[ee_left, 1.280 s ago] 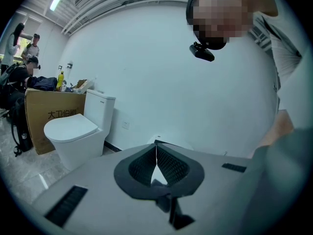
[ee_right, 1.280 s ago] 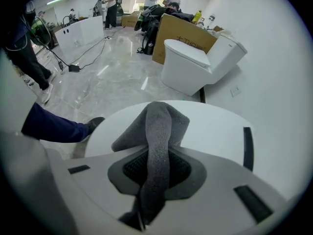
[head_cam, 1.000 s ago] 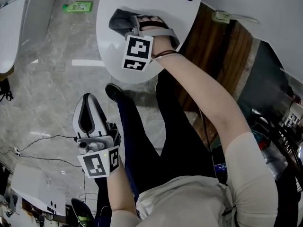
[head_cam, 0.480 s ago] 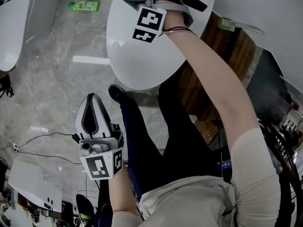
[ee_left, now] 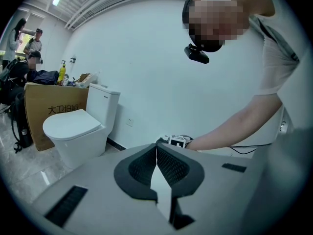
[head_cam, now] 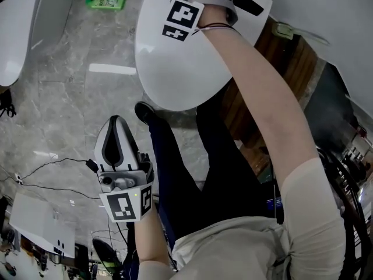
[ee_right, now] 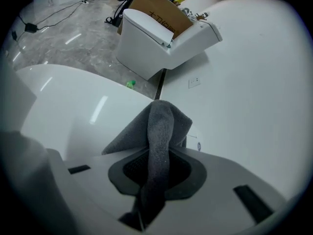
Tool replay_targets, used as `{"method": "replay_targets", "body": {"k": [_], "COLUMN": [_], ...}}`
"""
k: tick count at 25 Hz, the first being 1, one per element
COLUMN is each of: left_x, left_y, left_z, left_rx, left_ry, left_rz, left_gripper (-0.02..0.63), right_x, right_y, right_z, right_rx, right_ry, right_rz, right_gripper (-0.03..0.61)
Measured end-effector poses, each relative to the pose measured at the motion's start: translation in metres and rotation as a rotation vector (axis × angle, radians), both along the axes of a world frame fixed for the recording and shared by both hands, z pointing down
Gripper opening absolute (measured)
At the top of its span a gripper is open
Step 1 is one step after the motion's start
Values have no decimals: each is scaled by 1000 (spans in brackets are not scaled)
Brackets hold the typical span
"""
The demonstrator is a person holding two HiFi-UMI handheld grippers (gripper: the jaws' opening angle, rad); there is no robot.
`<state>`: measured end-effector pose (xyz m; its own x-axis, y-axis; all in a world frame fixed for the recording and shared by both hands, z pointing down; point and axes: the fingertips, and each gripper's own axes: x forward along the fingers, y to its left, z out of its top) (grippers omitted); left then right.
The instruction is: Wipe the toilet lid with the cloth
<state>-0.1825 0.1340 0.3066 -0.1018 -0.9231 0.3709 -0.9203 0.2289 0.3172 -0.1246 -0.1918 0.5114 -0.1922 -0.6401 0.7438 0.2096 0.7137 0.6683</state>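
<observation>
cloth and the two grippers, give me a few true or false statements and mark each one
1. The right gripper has the cloth clamped between its jaws. True.
2. The left gripper is pressed on the toilet lid. False: it hangs off to the side above the floor, with its jaws together and nothing in them.
3. The cloth is white. False: it is grey.
4. A green bottle lies on the floor beyond the lid. True.
5. The toilet lid is raised. False: it is down, and the right gripper is over its far end.
</observation>
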Motion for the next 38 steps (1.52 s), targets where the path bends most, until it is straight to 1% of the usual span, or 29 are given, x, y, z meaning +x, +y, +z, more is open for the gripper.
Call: {"method": "replay_targets", "body": {"k": [4, 9, 13, 19, 32, 38], "left_x": [-1, -2, -5, -6, 5, 2], "left_y": [1, 2, 7, 18, 57, 74], "left_z": [3, 2, 1, -2, -4, -5], "left_rx": [0, 8, 13, 19, 28, 30], "left_ry": [7, 13, 4, 0, 2, -2], "left_rz": [-6, -15, -25, -42, -55, -64], "left_gripper": [15, 15, 15, 15, 15, 15], "right_x": [-1, -2, -3, -2, 1, 0], "right_y": [4, 27, 54, 92, 195, 238], "right_z": [1, 4, 8, 15, 33, 40], "right_rx": [-47, -57, -72, -135, -223, -258], "right_ry": [-8, 4, 4, 5, 3, 16], "right_rz": [41, 20, 3, -3, -37, -58], "right_gripper": [69, 69, 68, 67, 69, 69]}}
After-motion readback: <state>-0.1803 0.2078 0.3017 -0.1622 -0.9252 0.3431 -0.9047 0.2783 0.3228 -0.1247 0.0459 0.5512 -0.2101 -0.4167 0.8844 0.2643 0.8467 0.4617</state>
